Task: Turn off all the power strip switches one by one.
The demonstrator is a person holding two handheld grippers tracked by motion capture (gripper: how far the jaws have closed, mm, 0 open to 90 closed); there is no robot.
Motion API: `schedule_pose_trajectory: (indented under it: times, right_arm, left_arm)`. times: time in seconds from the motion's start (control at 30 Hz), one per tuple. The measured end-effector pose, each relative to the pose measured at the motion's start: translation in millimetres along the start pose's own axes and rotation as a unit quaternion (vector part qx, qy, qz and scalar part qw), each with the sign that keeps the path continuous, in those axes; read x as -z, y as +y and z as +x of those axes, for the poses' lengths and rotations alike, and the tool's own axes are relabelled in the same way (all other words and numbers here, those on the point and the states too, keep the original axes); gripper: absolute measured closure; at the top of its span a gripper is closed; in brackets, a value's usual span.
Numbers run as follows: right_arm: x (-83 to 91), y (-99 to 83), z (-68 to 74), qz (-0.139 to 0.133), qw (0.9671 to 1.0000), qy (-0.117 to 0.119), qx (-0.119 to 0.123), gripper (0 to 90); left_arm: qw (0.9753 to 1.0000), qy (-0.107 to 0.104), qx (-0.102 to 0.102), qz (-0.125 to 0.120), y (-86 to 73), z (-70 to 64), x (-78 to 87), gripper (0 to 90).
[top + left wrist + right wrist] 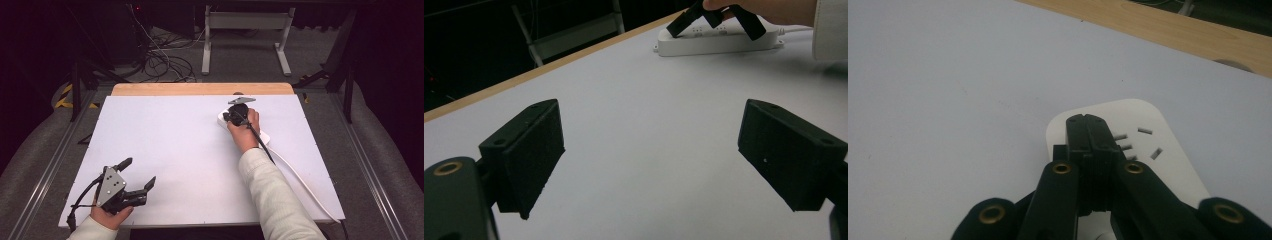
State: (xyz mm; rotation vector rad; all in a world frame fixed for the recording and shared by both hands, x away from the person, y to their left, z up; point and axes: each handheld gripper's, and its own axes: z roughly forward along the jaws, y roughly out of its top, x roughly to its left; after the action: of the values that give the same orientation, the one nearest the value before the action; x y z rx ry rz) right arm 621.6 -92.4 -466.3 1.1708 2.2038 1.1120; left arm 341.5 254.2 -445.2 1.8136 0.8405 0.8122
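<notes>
Two grippers work a white table [165, 150]. At seven o'clock the left gripper [139, 175] rests near the front edge, jaws spread wide and grasping nothing. At one o'clock the right gripper [235, 116] bears down on a white power strip [263, 136], its jaws clenched together over the socket slots; whether anything sits between them is hard to make out. The hand [245, 131] hides most of the strip, and the strip's white cord [305, 182] runs off toward five o'clock.
</notes>
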Motion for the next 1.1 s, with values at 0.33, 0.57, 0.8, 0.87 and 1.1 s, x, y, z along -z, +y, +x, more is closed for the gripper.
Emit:
schedule_pose_trajectory:
  times: [0.33, 0.57, 0.8, 0.87, 1.1]
  right_arm:
    - [-1.0, 1.0, -1.3, 0.007, 0.9999, 0.003, -0.015, 90.0]
    - [4.9, 3.3, -0.1, -0.015, 0.9998, -0.009, 0.010, 90.0]
    - [30.7, 14.3, 8.0, -0.064, 0.9976, 0.021, 0.014, 90.0]
    - [39.2, 15.0, 7.3, -0.069, 0.9973, 0.020, 0.016, 90.0]
    - [67.0, 18.1, 8.0, -0.098, 0.9944, 0.037, 0.013, 55.6]
  left_arm:
    - [1.0000, -0.001, 0.001, -0.002, 0.0, -0.2, 0.1, 11.8]
    - [1.0000, 0.000, 0.002, -0.002, 0.0, 0.2, 0.6, 11.8]
    - [1.0000, 0.003, -0.003, -0.002, 0.3, 0.7, 0.8, 11.8]
    - [1.0000, 0.002, 0.001, -0.001, 0.2, 0.1, 0.4, 11.8]
    - [1.0000, 0.005, -0.003, -0.001, 0.7, 0.3, 0.4, 11.7]
